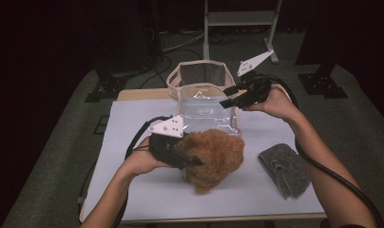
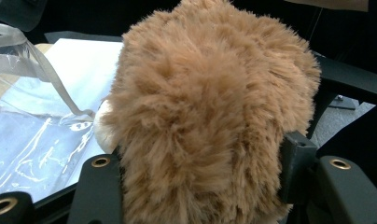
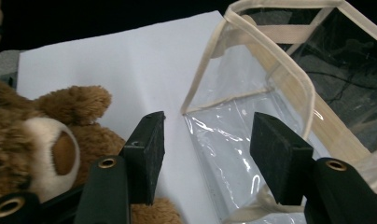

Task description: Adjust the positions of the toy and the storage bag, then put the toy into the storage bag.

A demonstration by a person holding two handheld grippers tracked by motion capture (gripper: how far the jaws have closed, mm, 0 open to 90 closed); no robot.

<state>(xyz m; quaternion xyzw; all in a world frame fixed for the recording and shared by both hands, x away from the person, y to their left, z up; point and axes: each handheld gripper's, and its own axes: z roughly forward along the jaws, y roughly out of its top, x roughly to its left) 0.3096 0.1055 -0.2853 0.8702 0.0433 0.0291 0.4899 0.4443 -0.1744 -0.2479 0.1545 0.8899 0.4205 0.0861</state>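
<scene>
A brown plush teddy bear [image 1: 214,159] lies near the middle of the white table sheet [image 1: 133,118]. My left gripper [image 1: 192,159] is shut on it from the left, and in the left gripper view the fur [image 2: 210,107] bulges between both jaws. A clear plastic bag with a beige rim [image 1: 206,102] stands open behind the bear. My right gripper [image 1: 230,97] hovers at the bag's right front corner, open. In the right gripper view its pads [image 3: 144,149] stand apart over the bag's clear wall [image 3: 233,140] without touching it. The bear's muzzle [image 3: 46,149] shows at the left.
A folded grey felt cloth [image 1: 284,168] lies on the sheet at the right. Beyond the table stand a metal stand's legs [image 1: 237,28] and black equipment bases on the floor. Cables trail from both grippers along the forearms.
</scene>
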